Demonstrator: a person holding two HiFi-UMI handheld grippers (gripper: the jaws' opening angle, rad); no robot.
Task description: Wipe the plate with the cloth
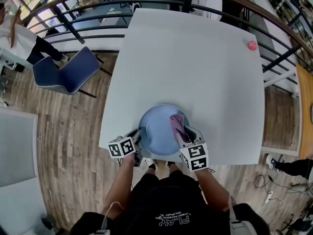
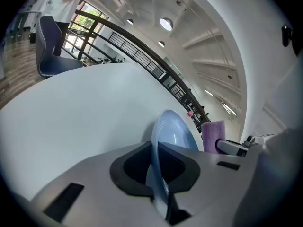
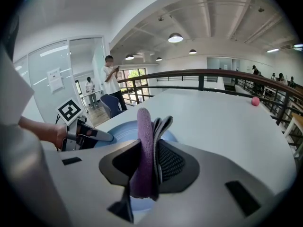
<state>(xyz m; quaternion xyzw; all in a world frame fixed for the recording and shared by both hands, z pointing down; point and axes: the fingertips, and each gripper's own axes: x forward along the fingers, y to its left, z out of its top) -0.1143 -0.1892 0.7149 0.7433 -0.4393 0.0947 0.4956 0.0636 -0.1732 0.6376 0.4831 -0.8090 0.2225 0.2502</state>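
A pale blue plate is at the near edge of the white table. My left gripper is shut on the plate's left rim; in the left gripper view the plate stands edge-on between the jaws of the left gripper. My right gripper is shut on a folded purple cloth that lies over the plate's right side. In the right gripper view the cloth stands up between the jaws of the right gripper, with the plate behind and below it.
A small pink ball lies near the table's far right corner. A blue chair stands on the wood floor left of the table. A curved railing runs behind the table. People stand in the background of the right gripper view.
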